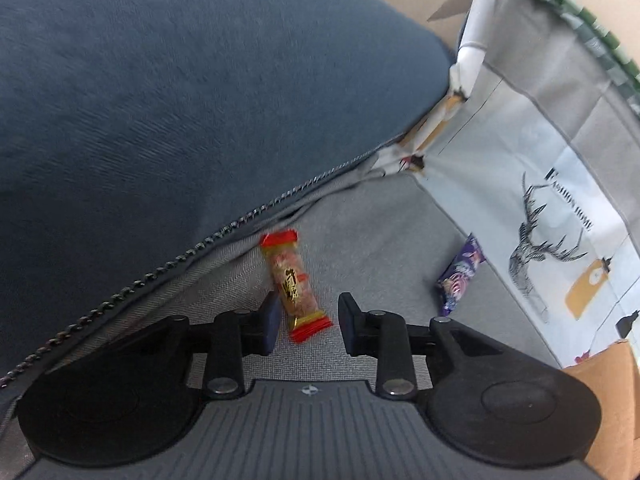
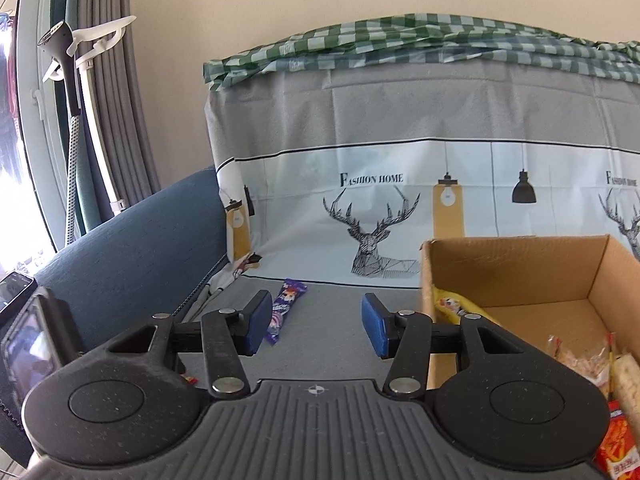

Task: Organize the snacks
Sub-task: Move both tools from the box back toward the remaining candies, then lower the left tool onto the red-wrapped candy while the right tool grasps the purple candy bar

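Fingers [image 1: 272, 316] apart over grey sofa seat [image 1: 380, 232]

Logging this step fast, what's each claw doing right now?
Left claw: open, empty, straddling the red-ended orange snack bar on the grey seat.
Right claw: open, empty, beside the brown cardboard box.

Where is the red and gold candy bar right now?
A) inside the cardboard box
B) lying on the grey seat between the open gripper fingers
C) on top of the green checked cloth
B: the red and gold candy bar lies on the grey seat, between the open fingers of the left gripper, not squeezed yet.
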